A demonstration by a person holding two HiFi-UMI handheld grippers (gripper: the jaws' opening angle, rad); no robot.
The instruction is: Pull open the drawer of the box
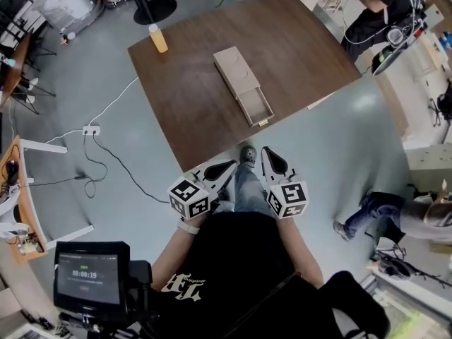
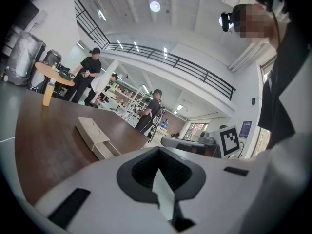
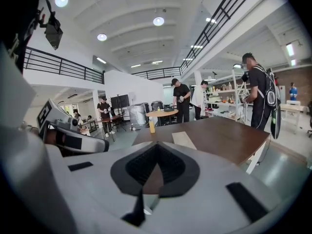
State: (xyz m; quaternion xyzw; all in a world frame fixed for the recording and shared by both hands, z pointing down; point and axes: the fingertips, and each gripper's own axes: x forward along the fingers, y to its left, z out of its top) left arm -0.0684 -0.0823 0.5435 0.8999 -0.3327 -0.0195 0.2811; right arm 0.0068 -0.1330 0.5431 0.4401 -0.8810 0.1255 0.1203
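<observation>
Box (image 1: 233, 68): long, flat, rectangular, pale tan with a matt surface like card or light wood, lying at an angle at the middle of the counter (image 1: 176, 97), a dark brown wood-grain slab with squared corners. Drawer (image 1: 255, 106): same pale material, a shallow tray drawn out of the box's lower-right end toward the counter's near edge. Its inside shows a plain floor, and any contents are too small to tell. A small yellowish tab at its front lip is hard to make out. Bottle (image 1: 158, 38): slim, upright, holding orange liquid, near the counter's upper-left corner, well apart from the box. Left gripper (image 1: 220, 170) and right gripper (image 1: 274, 164): pale grey moulded shells with black ribbed pads, each bearing a marker cube (image 1: 189, 198), held side by side just below the counter's near edge at lower centre, clear of box and drawer. Fingers (image 2: 112, 194) of both grippers are pressed together with nothing held. Screen (image 1: 90, 277): dark, lower left, showing a timer readout, its stand cut off by the frame edge. Power strip (image 1: 90, 130): white, on the grey floor (image 1: 70, 83), left.
</observation>
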